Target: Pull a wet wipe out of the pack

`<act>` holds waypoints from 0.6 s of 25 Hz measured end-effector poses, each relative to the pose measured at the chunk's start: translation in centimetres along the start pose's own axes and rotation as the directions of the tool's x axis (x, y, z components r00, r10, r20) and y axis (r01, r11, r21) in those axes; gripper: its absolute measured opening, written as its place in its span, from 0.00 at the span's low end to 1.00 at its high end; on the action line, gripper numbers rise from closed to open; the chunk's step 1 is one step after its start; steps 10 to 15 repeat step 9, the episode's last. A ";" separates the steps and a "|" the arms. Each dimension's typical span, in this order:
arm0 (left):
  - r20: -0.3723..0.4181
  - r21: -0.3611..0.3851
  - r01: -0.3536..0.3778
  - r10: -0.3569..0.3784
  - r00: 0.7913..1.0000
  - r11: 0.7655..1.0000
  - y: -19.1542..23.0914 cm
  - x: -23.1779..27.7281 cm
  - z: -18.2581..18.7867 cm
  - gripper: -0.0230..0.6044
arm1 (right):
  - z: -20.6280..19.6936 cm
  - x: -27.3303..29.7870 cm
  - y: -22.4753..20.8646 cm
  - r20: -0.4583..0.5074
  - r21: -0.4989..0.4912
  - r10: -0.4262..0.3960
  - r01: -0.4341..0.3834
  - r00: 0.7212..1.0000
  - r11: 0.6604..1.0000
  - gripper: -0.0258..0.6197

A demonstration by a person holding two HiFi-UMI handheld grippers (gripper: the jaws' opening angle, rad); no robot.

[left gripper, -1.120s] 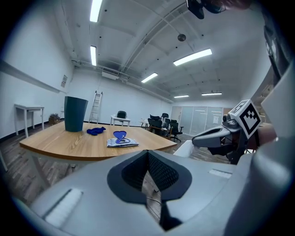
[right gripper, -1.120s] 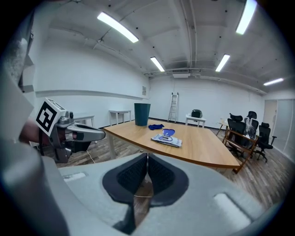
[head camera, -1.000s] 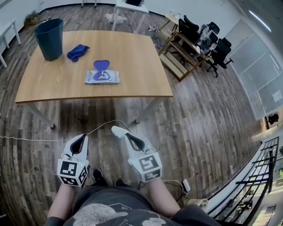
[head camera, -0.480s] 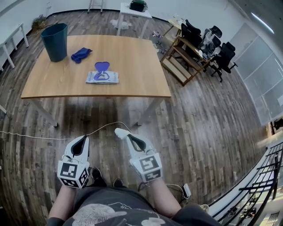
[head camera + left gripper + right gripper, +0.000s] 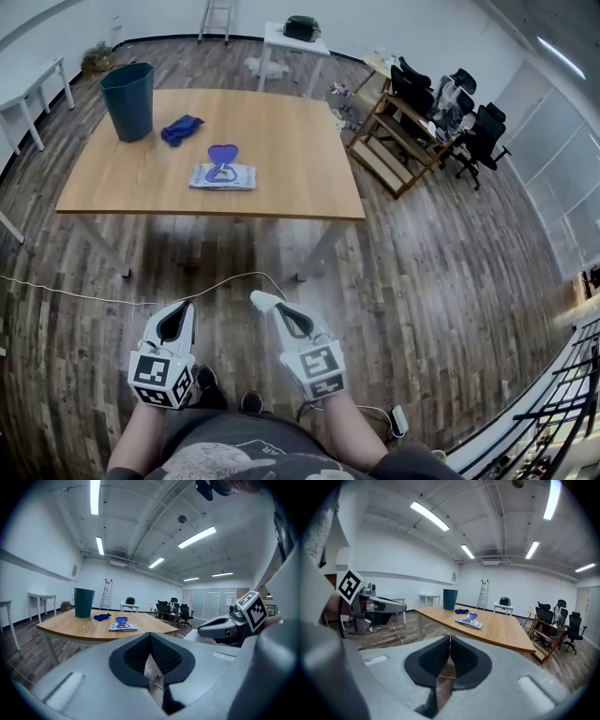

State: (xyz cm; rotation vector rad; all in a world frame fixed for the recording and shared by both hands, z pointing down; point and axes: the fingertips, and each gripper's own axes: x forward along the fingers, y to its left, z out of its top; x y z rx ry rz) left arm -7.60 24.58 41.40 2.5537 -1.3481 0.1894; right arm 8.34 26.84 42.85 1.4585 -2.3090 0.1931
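Observation:
The wet wipe pack [image 5: 223, 175] lies flat near the middle of the wooden table [image 5: 281, 141], its blue lid flipped up. It also shows in the left gripper view as wipe pack [image 5: 123, 626] and in the right gripper view as wipe pack [image 5: 469, 622]. My left gripper [image 5: 184, 307] and right gripper [image 5: 256, 300] hang over the floor in front of the table, well short of the pack. Both are shut with nothing between the jaws.
A teal bin [image 5: 130, 100] and a blue cloth [image 5: 180, 129] sit at the table's far left. A cable [image 5: 112, 300] runs across the wooden floor before me. Office chairs [image 5: 450, 103] and a wooden rack [image 5: 389, 150] stand to the right, a ladder [image 5: 217, 19] at the back.
Both grippers have shifted a little lower in the head view, and the table with the pack has slid slightly down and right in the picture. Jaws stay shut.

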 end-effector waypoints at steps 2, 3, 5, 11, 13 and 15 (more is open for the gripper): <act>0.003 -0.001 -0.004 0.004 1.000 1.000 -0.4 -0.1 0.0 0.07 | -0.2 -0.3 -0.1 0.001 0.000 0.003 -0.003 1.000 1.000 0.04; 0.003 -0.001 -0.007 0.007 1.000 1.000 -0.5 -0.2 -0.1 0.07 | -0.3 -0.5 -0.2 0.003 0.002 0.003 -0.003 1.000 1.000 0.04; 0.001 -0.002 -0.014 0.014 1.000 1.000 -0.8 -0.4 -0.4 0.07 | -0.4 -0.8 -0.4 0.007 0.008 0.002 -0.002 1.000 1.000 0.04; 0.002 -0.012 -0.026 0.026 1.000 1.000 -1.5 -0.9 -0.6 0.07 | -0.5 -1.4 -0.6 0.015 0.011 0.001 -0.002 1.000 1.000 0.04; 0.002 -0.012 -0.026 0.026 1.000 1.000 -1.5 -0.9 -0.6 0.07 | -0.5 -1.4 -0.6 0.015 0.011 0.001 -0.002 1.000 1.000 0.04; 0.002 -0.012 -0.026 0.026 1.000 1.000 -1.5 -0.9 -0.6 0.07 | -0.5 -1.4 -0.6 0.015 0.011 0.001 -0.002 1.000 1.000 0.04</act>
